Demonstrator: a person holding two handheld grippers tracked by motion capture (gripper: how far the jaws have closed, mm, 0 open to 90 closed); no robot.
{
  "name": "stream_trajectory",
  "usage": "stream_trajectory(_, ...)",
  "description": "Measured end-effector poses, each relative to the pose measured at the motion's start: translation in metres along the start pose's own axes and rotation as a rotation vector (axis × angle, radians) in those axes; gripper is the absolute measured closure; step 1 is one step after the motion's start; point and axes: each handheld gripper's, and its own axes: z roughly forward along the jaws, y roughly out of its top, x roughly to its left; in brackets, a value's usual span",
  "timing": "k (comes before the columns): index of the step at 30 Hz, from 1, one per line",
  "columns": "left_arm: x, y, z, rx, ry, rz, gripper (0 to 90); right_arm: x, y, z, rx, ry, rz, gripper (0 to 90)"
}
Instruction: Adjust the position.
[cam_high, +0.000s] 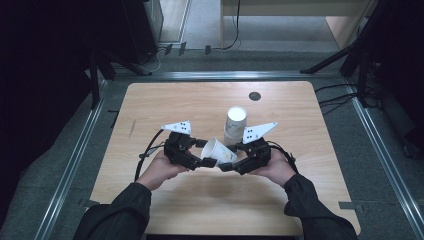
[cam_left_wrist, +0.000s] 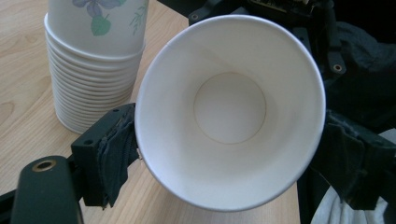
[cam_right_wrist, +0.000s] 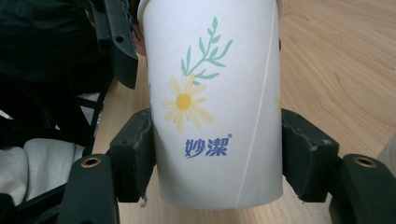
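Observation:
A white paper cup (cam_high: 218, 151) with a daisy print lies tilted between both grippers, above the wooden table (cam_high: 200, 100). In the left gripper view its open mouth (cam_left_wrist: 229, 112) faces the camera, and my left gripper (cam_left_wrist: 229, 156) is shut on its rim, one pad on each side. My right gripper (cam_right_wrist: 217, 163) is shut around the cup's printed wall (cam_right_wrist: 212, 107) near the base. From above, the left gripper (cam_high: 200, 159) and right gripper (cam_high: 229, 164) meet at the cup. A stack of matching cups (cam_high: 235, 124) stands upright just behind; that stack (cam_left_wrist: 93, 70) is close on the left.
A small dark round disc (cam_high: 254, 96) sits in the tabletop near the far edge. Metal rails (cam_high: 75, 160) run along the table's sides, and dark stands and cables crowd the floor at the back. Bare wood lies left, right and in front of the hands.

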Motion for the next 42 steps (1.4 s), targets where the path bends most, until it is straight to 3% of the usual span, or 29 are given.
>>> stream_trajectory(10, 0.0003, -0.0001, -0.0003, -0.005, 0.003, 0.006, 19.3, 0.0000, 0.0000, 0.0027, 0.001, 0.011, 0.005, 34.2)
stream_trajectory(42, 0.0002, 0.0000, -0.0019, -0.003, -0.004, 0.021, 22.3, -0.0007, -0.0003, 0.0034, 0.009, 0.029, 0.018, 32.0)
